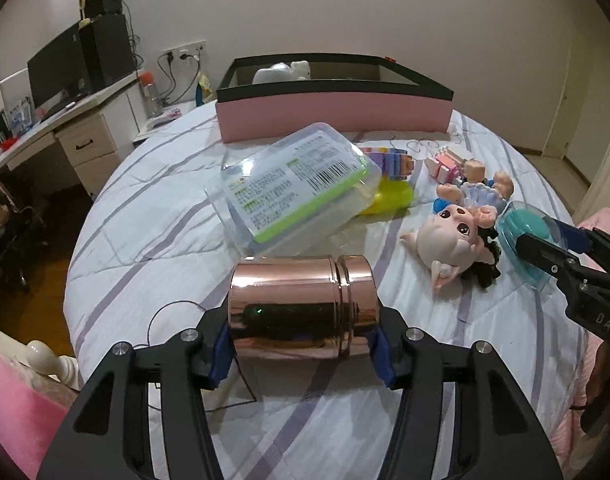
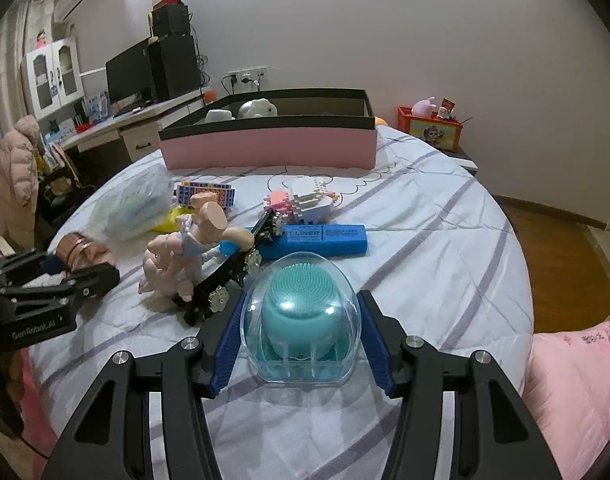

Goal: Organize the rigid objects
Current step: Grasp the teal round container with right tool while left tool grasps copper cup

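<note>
L claw [image 1: 303, 354] is clamped on the copper canister [image 1: 303, 306], which lies on its side on the bed [image 1: 145, 208] w/ lid end to the right; both blue pads [image 1: 221, 354] press its flat ends. No earlier view here, so nothing more on that.

R claw [image 2: 303, 350] is clamped on the clear dome case [image 2: 303, 320] w/ a teal brush inside; pads touch both sides of the dome, which sits at the near middle of the bed. From the L wrist cam the same case shows at far right, held by the R claw.

Other stuff on the striped quilt:
- pig doll [image 1: 453, 236], lying just left of the dome case, right of the canister
- clear plastic box w/ green lid [image 1: 293, 188], tilted, beyond the canister, resting on a yellow item [image 1: 393, 196]
- block toys [image 2: 301, 196] near mid-bed, further back
- blue flat box [image 2: 321, 240] just beyond the dome case
- black hair clip w/ flowers [image 2: 225, 280], left of the dome, touching or just beside the doll — can't tell which

Pink storage box [image 2: 269, 148] w/ black rim stands at the far end of the bed; white plush things inside. Desk [image 1: 45, 136] w/ monitor off to the far left.
</note>
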`<state>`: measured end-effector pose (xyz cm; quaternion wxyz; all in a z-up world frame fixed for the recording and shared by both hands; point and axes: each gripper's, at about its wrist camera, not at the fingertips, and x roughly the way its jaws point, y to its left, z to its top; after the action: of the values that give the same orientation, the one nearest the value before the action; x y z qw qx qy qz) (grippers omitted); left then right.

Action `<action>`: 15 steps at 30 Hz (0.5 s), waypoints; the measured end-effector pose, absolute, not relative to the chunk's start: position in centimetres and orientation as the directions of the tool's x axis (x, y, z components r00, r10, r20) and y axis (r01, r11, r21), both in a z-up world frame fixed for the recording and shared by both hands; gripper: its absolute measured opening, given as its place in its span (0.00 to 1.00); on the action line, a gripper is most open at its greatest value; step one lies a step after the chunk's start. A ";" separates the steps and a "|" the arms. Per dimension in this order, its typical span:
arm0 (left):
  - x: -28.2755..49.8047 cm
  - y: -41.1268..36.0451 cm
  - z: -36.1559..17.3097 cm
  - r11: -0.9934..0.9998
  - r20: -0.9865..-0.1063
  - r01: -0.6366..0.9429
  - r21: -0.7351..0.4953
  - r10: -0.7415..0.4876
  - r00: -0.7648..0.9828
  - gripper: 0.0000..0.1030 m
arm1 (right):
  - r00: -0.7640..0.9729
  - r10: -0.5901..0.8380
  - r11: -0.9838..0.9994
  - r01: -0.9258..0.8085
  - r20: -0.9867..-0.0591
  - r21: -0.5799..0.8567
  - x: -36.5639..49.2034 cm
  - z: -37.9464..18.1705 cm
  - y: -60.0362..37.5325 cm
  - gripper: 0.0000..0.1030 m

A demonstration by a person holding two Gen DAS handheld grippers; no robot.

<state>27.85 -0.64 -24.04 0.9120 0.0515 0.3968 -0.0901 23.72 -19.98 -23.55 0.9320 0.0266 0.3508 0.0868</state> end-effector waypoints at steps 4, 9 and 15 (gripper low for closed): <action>28.2 -0.8 -24.2 0.979 -0.727 0.198 0.039 -0.108 0.678 0.57 | 0.730 0.165 0.986 -0.137 -0.663 0.095 24.1 -24.0 -19.7 0.54; 28.4 -0.4 -24.1 0.980 -0.715 0.199 0.006 -0.135 0.686 0.54 | 0.733 0.176 0.984 -0.145 -0.657 0.102 24.2 -24.1 -19.9 0.54; 27.6 -0.2 -23.5 0.980 -0.699 0.201 -0.007 -0.148 0.700 0.54 | 0.735 0.180 0.983 -0.153 -0.654 0.100 24.1 -23.7 -20.0 0.54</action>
<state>27.60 -0.24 -23.47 0.9212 0.0350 0.3758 -0.0948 24.11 -19.95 -23.75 0.9311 0.0196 0.3530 0.0894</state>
